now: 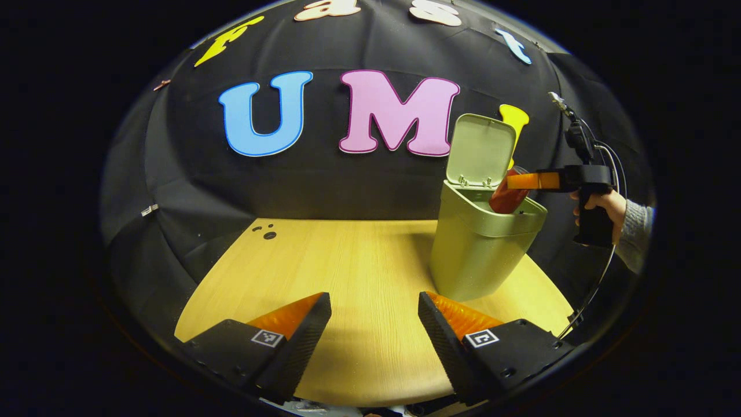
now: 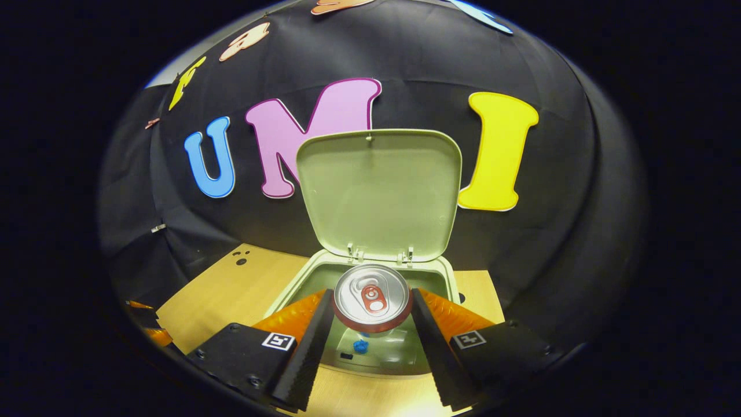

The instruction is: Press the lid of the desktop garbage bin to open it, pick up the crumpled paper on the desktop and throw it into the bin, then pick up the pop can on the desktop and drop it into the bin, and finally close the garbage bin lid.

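The pale green bin stands on the wooden table at the right, its lid swung up and open. In the left gripper view, my right gripper holds the red pop can tilted over the bin's mouth, its lower end inside the rim. Seen from the right gripper view, the pop can shows its silver top, and the right gripper is shut on its sides above the open bin and raised lid. My left gripper hovers open over the table, in front of the bin, holding nothing.
A hand and grey sleeve hold the right gripper's handle, with a cable hanging below. A small blue scrap lies on the bin's floor. Bare tabletop spreads left of the bin, with small holes at its far left corner.
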